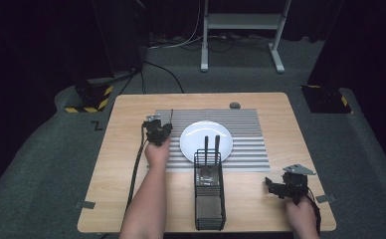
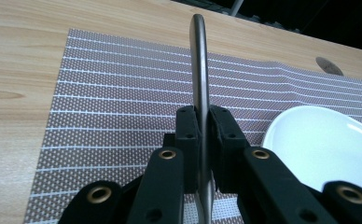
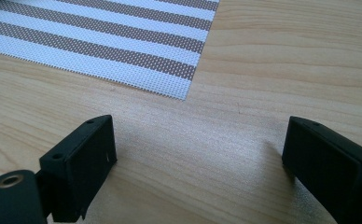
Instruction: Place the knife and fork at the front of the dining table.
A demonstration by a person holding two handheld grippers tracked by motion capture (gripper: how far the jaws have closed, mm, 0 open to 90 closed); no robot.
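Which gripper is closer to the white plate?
Left. The left gripper, shut on a thin metal utensil handle, sits just beside the white plate over the striped placemat. The right gripper rests open near the table's front right corner.

Black two-jaw grippers (image 1: 157, 130) (brass-ringed screw holes), trailing black cables

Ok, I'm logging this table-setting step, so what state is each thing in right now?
Left claw: shut on a metal utensil, over the mat.
Utensil: clamped edge-on, its handle pointing away from the claw; which kind, I cannot tell.
Right claw: open, empty, over bare table.
Plate: empty, on the mat.
Rack: upright, two dark handles standing in it.
Mat: flat on the table.
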